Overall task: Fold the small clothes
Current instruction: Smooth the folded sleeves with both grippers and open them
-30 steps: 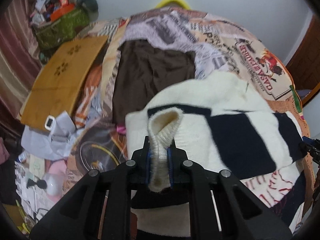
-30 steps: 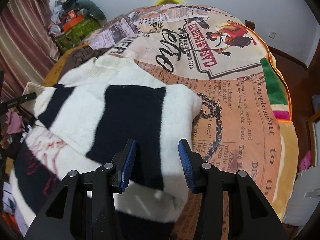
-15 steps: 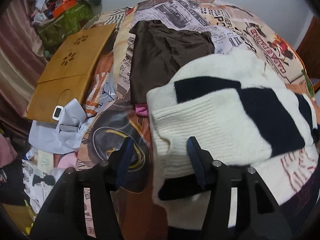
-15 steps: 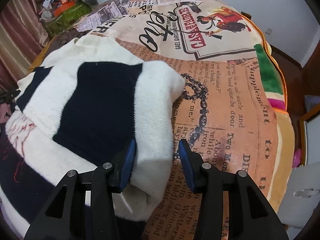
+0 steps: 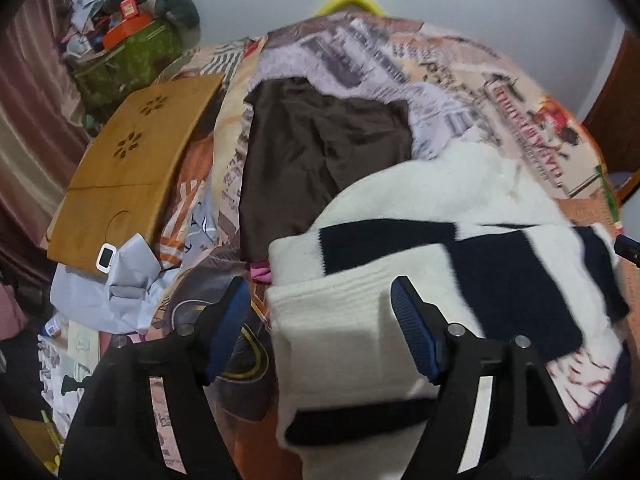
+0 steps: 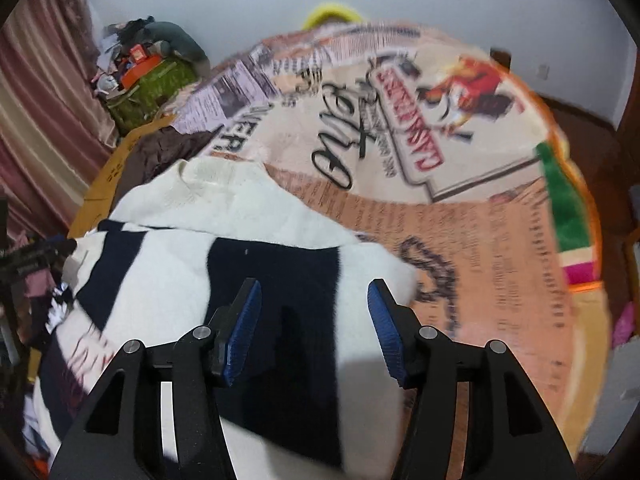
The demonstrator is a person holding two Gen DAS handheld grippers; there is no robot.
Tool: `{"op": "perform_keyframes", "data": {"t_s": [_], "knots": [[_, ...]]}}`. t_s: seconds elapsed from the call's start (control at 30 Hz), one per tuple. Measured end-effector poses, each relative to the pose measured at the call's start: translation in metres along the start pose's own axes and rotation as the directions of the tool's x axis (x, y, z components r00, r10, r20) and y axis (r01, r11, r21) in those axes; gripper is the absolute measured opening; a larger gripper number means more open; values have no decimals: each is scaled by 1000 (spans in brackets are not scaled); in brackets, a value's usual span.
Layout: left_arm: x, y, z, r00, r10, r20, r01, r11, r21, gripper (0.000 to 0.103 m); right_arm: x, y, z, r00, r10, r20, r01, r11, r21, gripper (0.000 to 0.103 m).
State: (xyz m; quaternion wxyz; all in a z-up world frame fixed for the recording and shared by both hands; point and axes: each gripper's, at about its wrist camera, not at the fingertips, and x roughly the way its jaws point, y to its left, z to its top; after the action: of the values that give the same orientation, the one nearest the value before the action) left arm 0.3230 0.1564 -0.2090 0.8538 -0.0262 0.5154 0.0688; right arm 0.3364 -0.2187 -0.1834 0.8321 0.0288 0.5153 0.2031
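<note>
A cream sweater with navy blocks (image 5: 472,264) lies on the printed blanket (image 5: 460,80), its sleeves folded across the body. My left gripper (image 5: 320,320) hovers over the ribbed cuff (image 5: 340,320); its jaws are opening, and the cuff lies under the gap with the pads off it. In the right wrist view the same sweater (image 6: 256,264) fills the lower left. My right gripper (image 6: 314,320) is above a navy block near the sweater's right edge; its jaws are opening too, with no cloth pinched between them.
A dark brown garment (image 5: 320,148) lies beyond the sweater. A wooden lap tray (image 5: 132,168) and crumpled grey cloth (image 5: 112,284) sit at the left, with a green cluttered bin (image 5: 128,56) behind. The blanket's bare printed part (image 6: 480,220) stretches right of the sweater.
My left gripper let go of the ribbed cuff, which dropped flat onto the sweater, and its jaws spread wide. My right gripper's jaws widened a little and shifted over the sweater's right edge.
</note>
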Motion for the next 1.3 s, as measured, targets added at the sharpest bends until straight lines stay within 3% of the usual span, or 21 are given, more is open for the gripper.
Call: {"op": "perform_keyframes", "data": {"t_s": [0.07,0.17,0.27,0.5,0.83,1.03,1.3], "knots": [[17,5,-2,999,22,-33,-23,999,-22,72,23,-3,-1,999,-1,-49,2,1000,27,51],[33,15,-12,998,1,-68,-5,999,-50,77,46,-11,-10,990,45,-130,-37,997,63,54],[37,19,-16,998,-5,-70,1,998,-55,81,41,-15,-15,991,68,-117,-60,996,66,56],[16,13,-21,998,30,-47,-30,999,-11,81,19,0,-26,989,-6,-147,0,999,-38,62],[-42,19,-57,1000,-12,-13,12,1000,-1,81,-45,23,-65,990,-98,-103,76,976,-202,65],[-61,29,-92,998,-50,-41,49,998,-28,81,-71,25,-87,994,-74,-79,61,986,-152,68],[-68,32,-139,990,-95,-101,91,995,-38,81,-76,22,-143,990,-39,-135,33,998,-46,68]]}}
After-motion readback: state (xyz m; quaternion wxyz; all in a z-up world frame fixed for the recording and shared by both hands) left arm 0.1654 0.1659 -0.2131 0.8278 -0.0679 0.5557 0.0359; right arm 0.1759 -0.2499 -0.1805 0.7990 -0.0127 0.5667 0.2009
